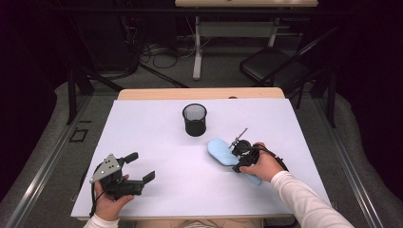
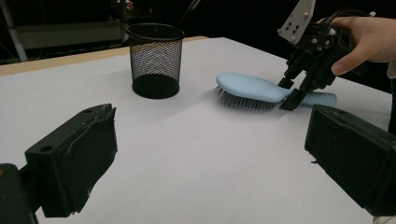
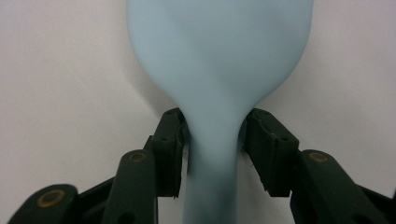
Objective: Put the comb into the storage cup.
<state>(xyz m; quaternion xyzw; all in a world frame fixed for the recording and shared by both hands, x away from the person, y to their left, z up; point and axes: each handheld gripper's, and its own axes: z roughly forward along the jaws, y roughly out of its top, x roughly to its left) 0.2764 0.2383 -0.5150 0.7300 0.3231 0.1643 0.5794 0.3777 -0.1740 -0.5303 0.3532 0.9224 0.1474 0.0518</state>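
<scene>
The table (image 1: 157,190) is the biggest thing here: a flat white top, smooth and matte, with a pale wooden strip along its far edge. No brand, label or lettering can be read on anything on it.

Next in size is the hairbrush (image 1: 223,153), light blue, smooth plastic, with an oval paddle head that narrows to a round handle. It lies right of the table's middle, bristles down; in the left gripper view a fringe of fine dark pins shows under the head (image 2: 247,91). Its head points toward the cup.

The only container is a black wire-mesh cup (image 1: 195,119), round and upright, standing toward the far middle of the table, near the brush head but apart from it. Its inside looks dark, and what it holds cannot be told.

The left gripper (image 1: 140,167) rests in the person's hand at the near left corner, jaws spread wide with nothing between them.

The right gripper (image 1: 240,154) points down at the brush's neck; its black jaws (image 3: 212,144) straddle the handle on both sides and appear to touch it.
</scene>
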